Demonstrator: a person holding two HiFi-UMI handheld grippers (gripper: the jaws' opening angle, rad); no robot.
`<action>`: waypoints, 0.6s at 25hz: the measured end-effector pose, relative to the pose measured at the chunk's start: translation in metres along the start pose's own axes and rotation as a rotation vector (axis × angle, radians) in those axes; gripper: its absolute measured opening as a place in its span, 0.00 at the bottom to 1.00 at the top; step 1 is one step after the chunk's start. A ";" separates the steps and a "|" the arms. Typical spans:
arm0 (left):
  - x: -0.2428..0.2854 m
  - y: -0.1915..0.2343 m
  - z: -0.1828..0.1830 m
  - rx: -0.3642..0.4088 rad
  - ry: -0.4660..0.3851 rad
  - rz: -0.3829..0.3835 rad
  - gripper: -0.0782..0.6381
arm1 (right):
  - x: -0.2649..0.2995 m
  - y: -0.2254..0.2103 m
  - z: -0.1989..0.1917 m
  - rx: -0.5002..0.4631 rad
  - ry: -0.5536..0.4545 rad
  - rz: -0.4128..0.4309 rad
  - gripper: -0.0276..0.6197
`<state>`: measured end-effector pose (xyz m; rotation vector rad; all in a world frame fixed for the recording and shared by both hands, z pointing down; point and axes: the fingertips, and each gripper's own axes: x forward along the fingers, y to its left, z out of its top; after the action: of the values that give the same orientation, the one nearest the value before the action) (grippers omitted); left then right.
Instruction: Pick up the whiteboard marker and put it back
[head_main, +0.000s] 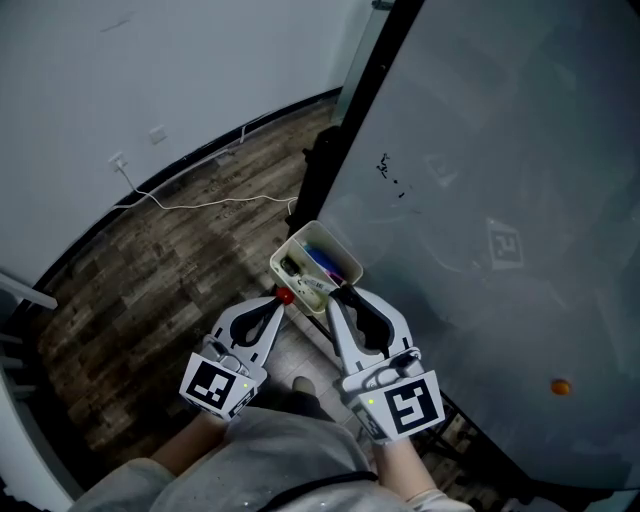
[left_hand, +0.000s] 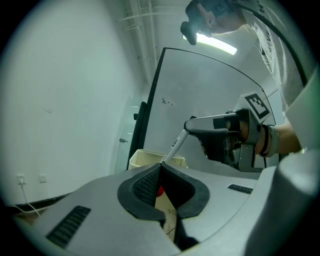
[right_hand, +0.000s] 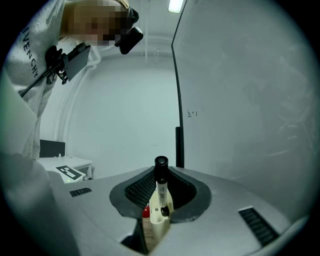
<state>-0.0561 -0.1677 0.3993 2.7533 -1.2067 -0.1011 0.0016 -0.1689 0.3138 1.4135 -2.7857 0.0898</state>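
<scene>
Right gripper (head_main: 342, 294) pinches the marker (right_hand: 161, 192) — left gripper (head_main: 281, 300) pinches its red end, just beside the box (head_main: 338, 245).

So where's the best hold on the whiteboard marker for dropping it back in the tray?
Probably the white barrel just under the black end of the whiteboard marker, pads across its round body, coming from above the open tray. The right gripper is shut on it there, and the rest hangs tilted toward the tray.

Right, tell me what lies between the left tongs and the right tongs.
The whiteboard marker bridges them, from right tongs to left tongs, seen in the left gripper view.
</scene>
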 end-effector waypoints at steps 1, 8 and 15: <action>0.001 0.001 -0.001 0.000 0.005 -0.001 0.13 | 0.001 -0.001 -0.002 0.005 0.006 -0.003 0.17; 0.002 0.003 -0.009 -0.009 0.023 -0.002 0.13 | 0.002 -0.003 -0.015 -0.005 0.028 -0.017 0.17; 0.002 0.002 -0.014 -0.025 0.028 -0.003 0.13 | 0.003 -0.002 -0.031 0.011 0.066 -0.011 0.17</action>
<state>-0.0547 -0.1697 0.4131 2.7263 -1.1864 -0.0770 0.0014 -0.1708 0.3449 1.4018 -2.7288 0.1491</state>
